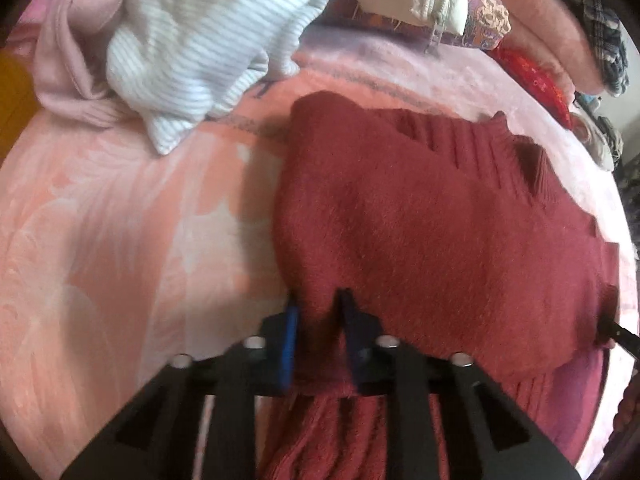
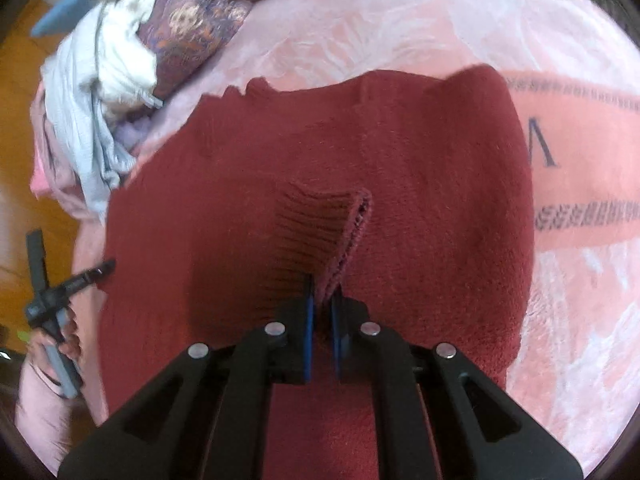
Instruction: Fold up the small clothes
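Note:
A dark red knitted sweater point(image 1: 420, 220) lies spread on the pink bed cover point(image 1: 120, 220). My left gripper point(image 1: 318, 300) is shut on a bunched edge of the sweater at its near side. In the right wrist view the sweater point(image 2: 420, 160) fills the middle, and my right gripper point(image 2: 322, 292) is shut on its ribbed cuff point(image 2: 320, 224), which stands up from the cloth. The left gripper point(image 2: 100, 268) shows at the sweater's left edge in the right wrist view. The tip of the right gripper point(image 1: 616, 330) shows at the right edge in the left wrist view.
A white ribbed garment point(image 1: 200, 48) and a pale pink garment point(image 1: 68, 60) lie heaped at the far left. Patterned pillows point(image 1: 480, 12) and folded blankets point(image 1: 540, 20) lie at the back. A heap of white cloth point(image 2: 100, 80) lies left of the sweater. Orange floor point(image 2: 24, 140) lies beyond the bed's left edge.

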Demonstrator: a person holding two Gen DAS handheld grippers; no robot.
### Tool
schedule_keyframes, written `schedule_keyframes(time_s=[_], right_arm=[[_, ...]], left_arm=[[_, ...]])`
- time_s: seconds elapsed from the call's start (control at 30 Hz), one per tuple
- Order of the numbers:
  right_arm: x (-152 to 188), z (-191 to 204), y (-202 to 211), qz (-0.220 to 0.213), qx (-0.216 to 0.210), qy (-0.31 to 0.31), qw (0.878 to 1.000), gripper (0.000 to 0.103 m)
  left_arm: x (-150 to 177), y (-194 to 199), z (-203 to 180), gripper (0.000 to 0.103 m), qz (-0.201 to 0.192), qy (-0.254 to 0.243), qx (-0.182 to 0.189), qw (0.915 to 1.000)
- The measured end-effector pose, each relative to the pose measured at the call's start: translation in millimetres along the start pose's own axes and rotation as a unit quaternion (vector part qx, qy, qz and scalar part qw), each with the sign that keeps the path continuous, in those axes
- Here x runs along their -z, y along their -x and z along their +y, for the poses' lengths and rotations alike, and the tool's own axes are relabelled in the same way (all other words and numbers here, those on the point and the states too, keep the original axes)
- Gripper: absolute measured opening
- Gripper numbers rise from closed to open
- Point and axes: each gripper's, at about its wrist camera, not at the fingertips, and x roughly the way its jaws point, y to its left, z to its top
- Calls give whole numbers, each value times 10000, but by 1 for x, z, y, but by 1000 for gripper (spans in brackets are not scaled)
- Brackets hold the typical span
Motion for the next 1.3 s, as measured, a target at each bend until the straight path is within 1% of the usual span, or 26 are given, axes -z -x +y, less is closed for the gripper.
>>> schedule_keyframes(time_s=[0.07, 0.13, 0.2, 0.23, 0.33, 0.37, 0.43, 0.47, 0.5, 0.53, 0.57, 0.63, 0.67, 0.7, 0.8, 0.87, 0.93, 0.97, 1.03, 1.13, 1.17, 1.2, 1.23, 1.27, 1.3], right_arm=[[-2, -3, 7, -126, -132, -69, 9998, 6], [-5, -2, 11, -186, -77, -27, 9998, 6], [-7, -3, 0, 46, 137, -71, 9999, 6], [-7, -4, -8, 97, 198, -63, 9997, 7], [-8, -7, -10, 109, 131, -224, 9996, 8], [-8, -6, -8, 105, 122, -197, 9997, 10], [-6, -4, 1, 73, 112, -146, 9998, 28], [-6, -4, 6, 22, 126, -126, 9998, 30], [-6, -3, 13, -82, 161, -108, 9998, 31], [-8, -3, 21, -236, 183, -106, 9995, 31], [-10, -2, 25, -317, 127, -120, 9993, 31], [-17, 1, 31, -418, -118, -141, 9990, 31], [-19, 4, 30, -384, -159, -108, 9991, 30], [-21, 8, 27, -331, -157, -67, 9993, 31], [-23, 17, 14, -182, -178, 69, 9997, 31], [-23, 15, 0, -11, -12, 5, 10000, 30], [-22, 8, -11, 66, 104, -102, 9999, 19], [-21, 4, -13, 70, 85, -183, 9998, 18], [-20, -5, -16, 52, -43, -358, 9993, 15], [-19, -8, -16, 81, -120, -410, 9991, 16], [-19, -8, -12, 86, -142, -441, 9989, 18], [-16, -5, -4, 69, -177, -453, 9988, 29], [-12, -2, 6, 16, -184, -400, 9990, 48], [-5, 3, 16, -67, -129, -289, 9995, 55], [4, 9, 28, -150, -31, -122, 9998, 58]], left_arm=[[1, 4, -1, 14, -36, -67, 23, 10000], [2, 7, 0, 13, -104, -110, 31, 9999], [3, 0, 1, 13, -66, -146, -74, 9998], [4, -4, 1, 14, -57, -172, -112, 9998], [4, -5, -2, 16, -70, -184, -185, 9996], [3, -3, -2, 17, -54, -196, -181, 9996], [1, 3, -2, 26, -47, -165, -153, 9997], [0, 8, -1, 29, -92, -134, -112, 9998], [-2, 14, 1, 36, -194, -111, -123, 9997], [-6, 20, 3, 38, -344, -77, -187, 9992], [-8, 24, 4, 39, -445, -52, -229, 9987], [-16, 29, 3, 39, -635, 3, -297, 9975], [-20, 27, 2, 39, -634, 22, -281, 9976], [-24, 22, -1, 39, -552, 9, -295, 9980], [-29, 8, -10, 39, -430, -85, -423, 9981], [-26, -2, -11, 39, -316, -116, -523, 9981], [-24, -16, -11, 42, -159, -137, -706, 9973], [-22, -17, -9, 44, -172, -137, -722, 9972], [-21, -22, -6, 46, -178, -91, -691, 9974], [-22, -21, 2, 46, -130, 139, -494, 9986], [-21, -18, 5, 46, -139, 193, -430, 9988], [-18, -9, 9, 46, -151, 260, -314, 9991], [-13, -1, 14, 47, -163, 281, -206, 9993], [-7, 8, 18, 50, -176, 277, -66, 9994], [4, 20, 25, 59, -212, 214, 51, 9995]])
